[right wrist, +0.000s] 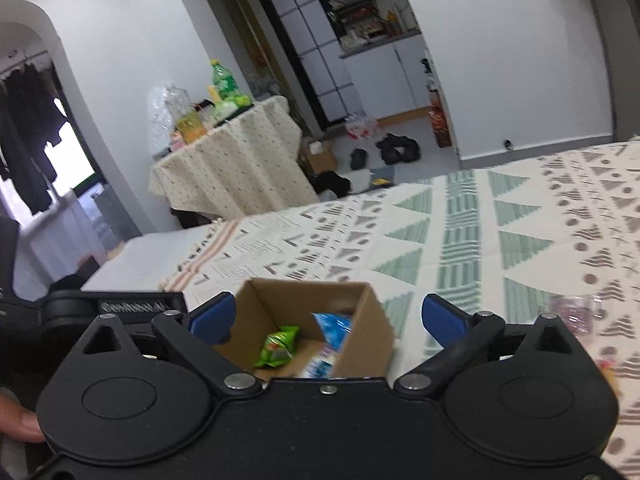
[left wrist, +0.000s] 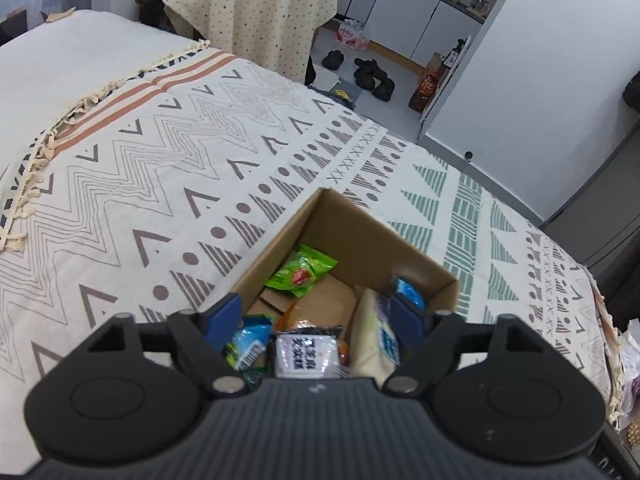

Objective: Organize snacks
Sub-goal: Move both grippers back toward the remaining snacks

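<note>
Tongs, left point(left wrist: 316, 316): spread wide, blue pads apart, nothing pinched; poised over the near end of the cardboard box point(left wrist: 384, 240), with loose packets lying between and beneath the pads.

Tongs, right point(right wrist: 328, 316): released, pads standing well apart to either side of the box, gripping nothing.

Cardboard box, open-topped, resting on the patterned bedspread point(left wrist: 168, 184); taken as landmark for all entries below.

Contents of box, near end: white packet with dark printed characters point(left wrist: 292, 354); blue-and-green packet point(left wrist: 244, 346) to its left; pale cream packet point(left wrist: 376, 340) to its right, leaning toward the right wall.

Contents of box, farther in: blue packet point(left wrist: 408, 292) against the right wall; green packet with red picture point(left wrist: 300, 274) toward the far corner. Bare cardboard floor shows between them.

Outside box, to its right on the bedspread: clear wrapper with pinkish contents point(right wrist: 572, 312), blurred; a yellowish item point(right wrist: 606, 372) nearer the bed edge, too blurred to name.

Beyond box, past the bed: draped table point(right wrist: 232, 160) carrying bottles; shoes point(left wrist: 372, 74) on the floor.

Status, as judged: most snacks already boxed, both tongs free; the items to the right of the box appear to remain for collection.
</note>
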Demonstrator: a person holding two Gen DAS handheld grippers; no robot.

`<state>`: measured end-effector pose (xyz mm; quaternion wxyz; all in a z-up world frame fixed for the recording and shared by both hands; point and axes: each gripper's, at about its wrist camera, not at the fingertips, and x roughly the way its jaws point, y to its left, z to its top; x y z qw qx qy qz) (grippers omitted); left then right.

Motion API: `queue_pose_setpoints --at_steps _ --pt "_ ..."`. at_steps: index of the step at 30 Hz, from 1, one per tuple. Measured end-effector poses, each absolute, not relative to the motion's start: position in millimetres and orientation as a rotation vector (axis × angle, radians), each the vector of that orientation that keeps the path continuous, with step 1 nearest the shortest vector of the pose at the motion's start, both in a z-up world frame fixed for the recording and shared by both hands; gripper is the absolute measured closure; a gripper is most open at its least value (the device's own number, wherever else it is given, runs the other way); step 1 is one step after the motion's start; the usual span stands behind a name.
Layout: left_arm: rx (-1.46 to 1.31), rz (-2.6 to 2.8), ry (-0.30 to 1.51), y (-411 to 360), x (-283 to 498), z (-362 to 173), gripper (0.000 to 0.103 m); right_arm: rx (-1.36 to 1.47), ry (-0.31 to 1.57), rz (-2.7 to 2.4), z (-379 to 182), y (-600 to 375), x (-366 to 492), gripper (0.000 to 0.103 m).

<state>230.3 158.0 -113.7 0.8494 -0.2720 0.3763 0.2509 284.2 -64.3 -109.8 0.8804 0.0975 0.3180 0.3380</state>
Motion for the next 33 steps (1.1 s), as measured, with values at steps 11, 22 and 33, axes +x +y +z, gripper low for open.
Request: queue_pose_setpoints --at_steps 11,22,33 --pt "-0.491 0.488 0.787 110 225 -95 0.019 0.165 0.622 0.590 -93 -112 270 0.000" --pt "-0.457 0.434 0.801 73 216 -84 0.014 0.092 0.511 0.427 -83 -157 265 0.000" --pt "-0.482 0.379 0.815 38 212 -88 0.000 0.151 0.578 0.347 -89 -214 256 0.000"
